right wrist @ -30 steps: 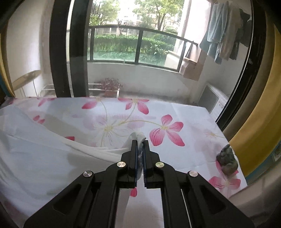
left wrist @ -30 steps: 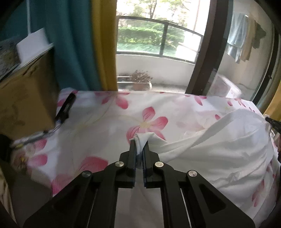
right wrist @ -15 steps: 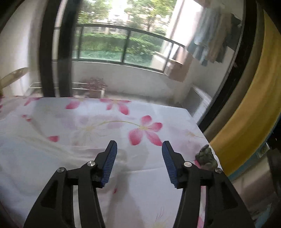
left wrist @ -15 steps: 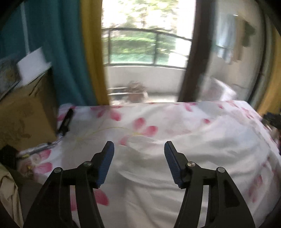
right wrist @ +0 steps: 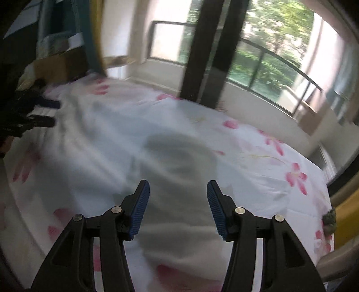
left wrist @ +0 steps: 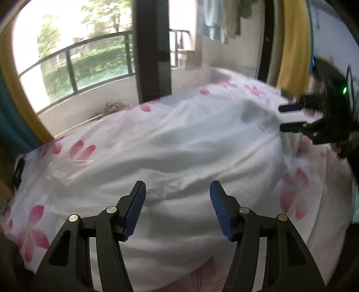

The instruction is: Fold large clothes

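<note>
We count one white garment [left wrist: 179, 143] spread on the flowered bedsheet [left wrist: 294, 193]. Two grippers: left gripper [left wrist: 177, 207] and right gripper [right wrist: 178, 207], both spread wide, gripping nothing. Only the right view shows one small dark figurine [right wrist: 329, 221]; only the left, hanging laundry [left wrist: 215, 20].

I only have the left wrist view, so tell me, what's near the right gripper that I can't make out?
Observer: A small dark lump sits on the floral sheet near its right edge.
Operator: Is the right gripper holding the white garment?
Observer: No. The right gripper is open, nothing between its pads; the white garment lies beneath.
Operator: Anything behind my left gripper?
Observer: A brown cardboard box stands beyond the left gripper, by the teal curtain.
</note>
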